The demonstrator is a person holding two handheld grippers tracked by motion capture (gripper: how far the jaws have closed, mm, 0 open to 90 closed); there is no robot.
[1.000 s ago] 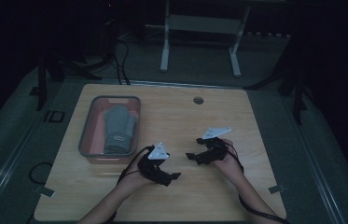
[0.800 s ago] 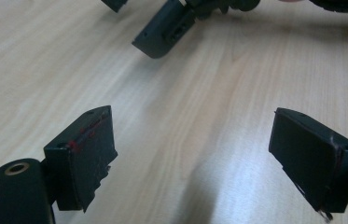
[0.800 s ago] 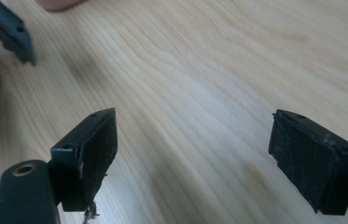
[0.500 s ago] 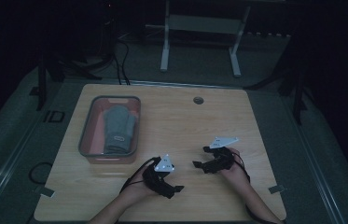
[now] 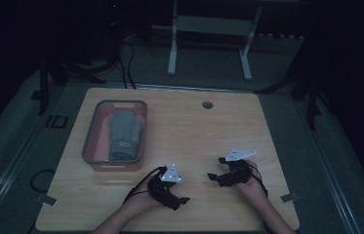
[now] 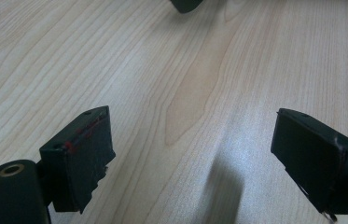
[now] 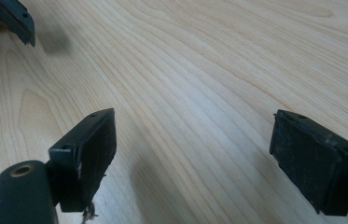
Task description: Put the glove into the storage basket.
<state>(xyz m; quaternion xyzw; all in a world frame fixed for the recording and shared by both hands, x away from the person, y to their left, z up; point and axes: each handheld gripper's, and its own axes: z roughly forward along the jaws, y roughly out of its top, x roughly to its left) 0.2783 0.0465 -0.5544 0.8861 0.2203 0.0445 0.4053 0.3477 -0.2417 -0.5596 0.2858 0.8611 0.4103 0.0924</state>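
both grippers' fingers gape wide, empty, over bare table (image 5: 179, 126); glove's (image 5: 125, 132) label unreadable.

Black tools (image 5: 185, 199) — grey triangular plates

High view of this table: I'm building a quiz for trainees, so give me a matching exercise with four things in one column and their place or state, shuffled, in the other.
Things:
1. grey gloves
2. tray
3. left gripper
4. round hole

Places or states:
A. in the tabletop near the far edge
B. jaws open over bare wood at the near edge
C. lying inside the tray
D. standing on the left part of the table

Pairs: 1-C, 2-D, 3-B, 4-A
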